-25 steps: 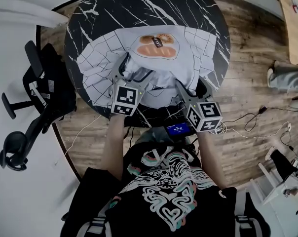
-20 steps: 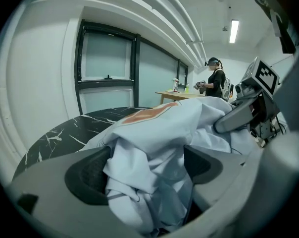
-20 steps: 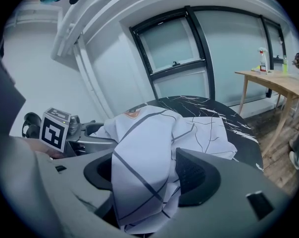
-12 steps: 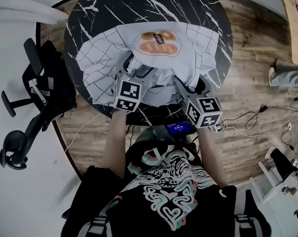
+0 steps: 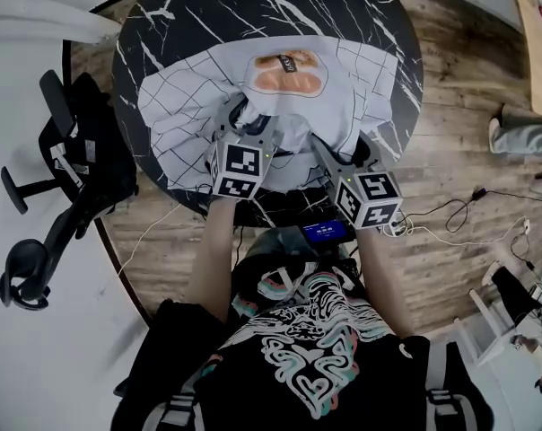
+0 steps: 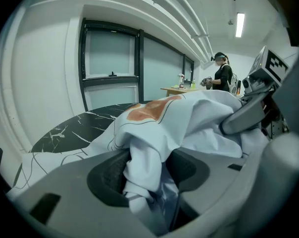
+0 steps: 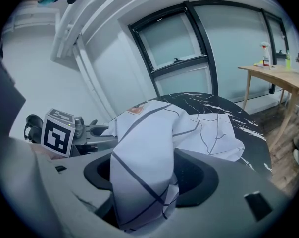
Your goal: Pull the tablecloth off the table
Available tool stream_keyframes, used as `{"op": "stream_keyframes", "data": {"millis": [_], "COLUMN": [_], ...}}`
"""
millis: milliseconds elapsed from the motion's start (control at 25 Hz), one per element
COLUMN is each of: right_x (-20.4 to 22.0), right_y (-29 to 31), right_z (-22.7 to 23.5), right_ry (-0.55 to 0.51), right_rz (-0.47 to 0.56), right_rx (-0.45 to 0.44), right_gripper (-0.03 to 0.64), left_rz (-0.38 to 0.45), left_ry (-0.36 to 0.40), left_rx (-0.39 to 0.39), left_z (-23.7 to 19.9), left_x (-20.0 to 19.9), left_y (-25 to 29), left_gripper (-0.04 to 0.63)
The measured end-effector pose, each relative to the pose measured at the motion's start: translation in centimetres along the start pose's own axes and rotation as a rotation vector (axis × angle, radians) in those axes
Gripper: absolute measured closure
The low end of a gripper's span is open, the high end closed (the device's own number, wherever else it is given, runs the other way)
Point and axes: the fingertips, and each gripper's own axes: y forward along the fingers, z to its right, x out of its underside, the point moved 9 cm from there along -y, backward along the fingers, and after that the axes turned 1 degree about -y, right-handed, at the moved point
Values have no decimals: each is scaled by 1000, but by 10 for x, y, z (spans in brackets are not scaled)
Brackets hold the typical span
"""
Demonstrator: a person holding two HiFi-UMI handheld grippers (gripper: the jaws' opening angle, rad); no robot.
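A white tablecloth (image 5: 190, 106) with a thin dark grid and an orange print (image 5: 289, 72) lies crumpled on the near half of a round black marble table (image 5: 253, 7). My left gripper (image 5: 246, 126) sits at its near middle. Its jaws have just been closing, and a bunched fold (image 6: 144, 152) is pinched between the pads. My right gripper (image 5: 340, 157) is beside it to the right, shut on another fold of the cloth (image 7: 139, 182) that fills the gap between its pads. The cloth rises from both grippers toward the table's middle.
A black office chair (image 5: 65, 169) stands left of the table. Cables (image 5: 450, 223) trail over the wooden floor on the right, near a person's leg (image 5: 522, 137). A small blue-lit screen (image 5: 325, 233) sits at my waist. Another person (image 6: 221, 78) stands by a wooden table (image 7: 278, 76) far behind.
The left jaws have closed onto a fold of the tablecloth. The cloth's near part is gathered a little more. Both grippers have hardly shifted.
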Motion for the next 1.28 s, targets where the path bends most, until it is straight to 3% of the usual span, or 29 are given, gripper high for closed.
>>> {"op": "stream_keyframes", "data": {"millis": [280, 720, 1280], "right_x": [0, -1, -3], "right_y": [1, 8, 16], "right_z": [-1, -9, -7], "right_ry": [-3, -74, -90], "right_rz": [20, 36, 17], "right_rx": [14, 53, 23], "right_gripper": [350, 546, 568], "left_rz": [-4, -12, -7], "left_ry": [-19, -8, -3], "left_rx": [-7, 21, 31], "left_z": [2, 4, 4], "left_x": [0, -1, 0], "left_y": [1, -1, -3], "left_gripper": [407, 453, 489]}}
